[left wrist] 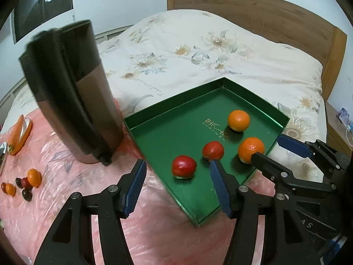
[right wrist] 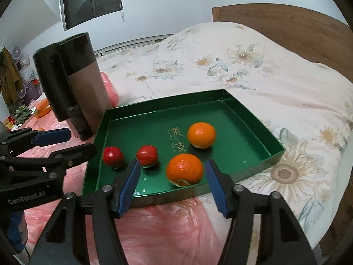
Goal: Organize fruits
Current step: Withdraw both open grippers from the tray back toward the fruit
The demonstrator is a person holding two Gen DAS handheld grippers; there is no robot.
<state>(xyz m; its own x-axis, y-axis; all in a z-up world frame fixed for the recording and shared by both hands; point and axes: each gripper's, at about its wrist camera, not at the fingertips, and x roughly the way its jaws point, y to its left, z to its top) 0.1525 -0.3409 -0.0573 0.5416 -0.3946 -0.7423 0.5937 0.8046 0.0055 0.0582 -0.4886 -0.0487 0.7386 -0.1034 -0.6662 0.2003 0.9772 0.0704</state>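
Note:
A green tray (left wrist: 247,176) (right wrist: 253,170) lies on the bed and holds two oranges (left wrist: 238,120) (left wrist: 251,149) and two red fruits (left wrist: 184,166) (left wrist: 213,150). In the right wrist view the oranges (right wrist: 201,135) (right wrist: 184,169) sit right of the red fruits (right wrist: 113,156) (right wrist: 147,155). My left gripper (left wrist: 177,172) is open and empty, just in front of the near red fruit. My right gripper (right wrist: 172,171) is open with the near orange between its jaws, not touching. Each gripper shows in the other's view, the right (left wrist: 271,151) and the left (right wrist: 72,141).
A dark cylindrical appliance (left wrist: 72,92) (right wrist: 72,84) stands left of the tray on a pink plastic sheet (left wrist: 66,198). Small oranges and dark fruits (left wrist: 26,183) lie at far left, with a carrot (left wrist: 19,133) behind. A floral duvet (left wrist: 209,50) and wooden headboard (left wrist: 264,15) lie beyond.

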